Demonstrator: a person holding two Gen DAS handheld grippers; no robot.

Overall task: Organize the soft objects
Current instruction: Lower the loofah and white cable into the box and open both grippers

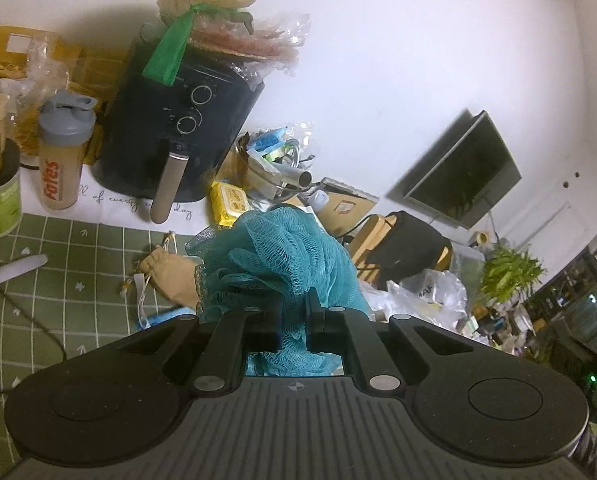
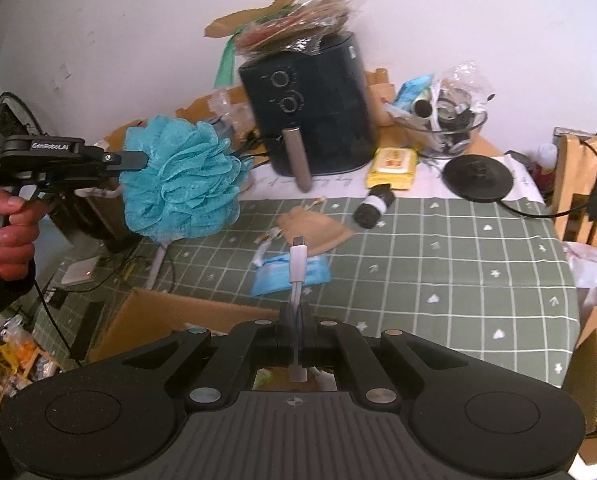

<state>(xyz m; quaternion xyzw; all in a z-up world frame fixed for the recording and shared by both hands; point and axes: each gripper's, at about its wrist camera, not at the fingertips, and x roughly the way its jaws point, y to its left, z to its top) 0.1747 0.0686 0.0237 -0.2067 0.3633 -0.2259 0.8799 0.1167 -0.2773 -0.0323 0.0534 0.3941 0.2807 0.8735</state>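
My left gripper [image 1: 293,304] is shut on a teal mesh bath pouf [image 1: 282,252] and holds it in the air above the table's left edge; the pouf also shows in the right wrist view [image 2: 180,182], with the left gripper [image 2: 138,160] at its side. My right gripper [image 2: 296,312] is shut on a white USB cable [image 2: 298,264] whose plug points forward over the green checked tablecloth [image 2: 438,248]. A tan drawstring pouch [image 2: 314,228] and a blue wipes packet [image 2: 290,274] lie on the cloth.
A black air fryer [image 2: 314,108] stands at the back with bags on top. Near it are a yellow wipes pack [image 2: 392,166], a glass bowl of clutter [image 2: 450,120], a black round base [image 2: 478,176], a small black bottle [image 2: 374,204]. An open cardboard box [image 2: 158,320] sits below the table's front.
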